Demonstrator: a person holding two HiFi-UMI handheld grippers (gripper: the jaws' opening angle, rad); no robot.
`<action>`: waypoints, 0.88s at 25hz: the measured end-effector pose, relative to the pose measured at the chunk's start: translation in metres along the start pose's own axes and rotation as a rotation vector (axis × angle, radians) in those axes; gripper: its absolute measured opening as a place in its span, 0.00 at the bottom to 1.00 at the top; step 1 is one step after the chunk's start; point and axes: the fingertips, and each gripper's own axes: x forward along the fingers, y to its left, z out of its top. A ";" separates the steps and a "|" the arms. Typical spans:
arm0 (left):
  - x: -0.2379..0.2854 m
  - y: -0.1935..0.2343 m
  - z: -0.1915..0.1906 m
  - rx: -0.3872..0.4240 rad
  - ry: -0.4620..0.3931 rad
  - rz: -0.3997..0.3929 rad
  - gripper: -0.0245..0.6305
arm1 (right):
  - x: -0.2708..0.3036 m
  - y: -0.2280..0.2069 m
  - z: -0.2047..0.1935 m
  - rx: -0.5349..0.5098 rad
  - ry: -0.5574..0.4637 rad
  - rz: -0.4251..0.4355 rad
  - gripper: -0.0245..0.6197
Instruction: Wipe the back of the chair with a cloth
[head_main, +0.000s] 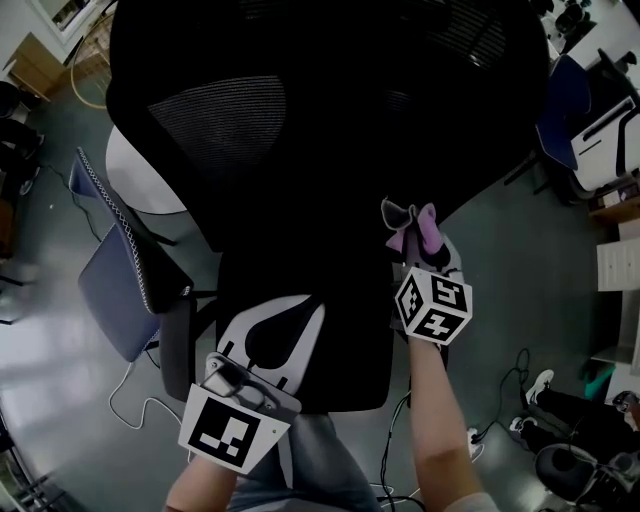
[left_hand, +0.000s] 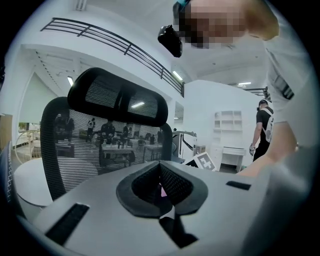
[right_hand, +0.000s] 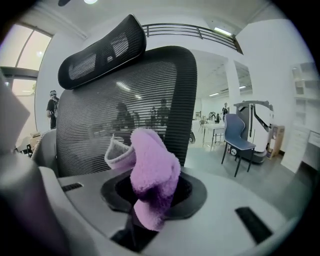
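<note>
Right gripper (right_hand: 150, 192): jaws pinch a fluffy purple cloth (right_hand: 152, 167), bunched, with a pale flat-weave flap sticking out left. Cloth is near the chair (right_hand: 100, 125) back, which is black ribbed mesh with a curved mesh headrest (right_hand: 100, 50). Can't tell if they touch. Left gripper (left_hand: 161, 184): jaws pressed together, holding nothing.

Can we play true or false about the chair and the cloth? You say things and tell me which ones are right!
1. The right gripper holds a purple cloth. True.
2. The chair's back is solid wood. False: it is black mesh.
3. The left gripper holds a cloth too. False: its jaws are together and grip no cloth.
4. A blue chair stands farther off in the room. True.
</note>
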 end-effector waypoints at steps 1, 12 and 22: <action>0.000 -0.001 0.000 0.003 0.002 -0.004 0.06 | -0.001 -0.003 -0.001 0.002 0.001 -0.007 0.20; -0.001 -0.009 -0.005 0.003 -0.002 -0.017 0.06 | -0.005 -0.021 -0.007 0.030 -0.032 -0.056 0.20; -0.004 -0.008 -0.034 -0.015 0.022 -0.018 0.06 | 0.001 -0.020 -0.053 0.000 0.032 -0.049 0.20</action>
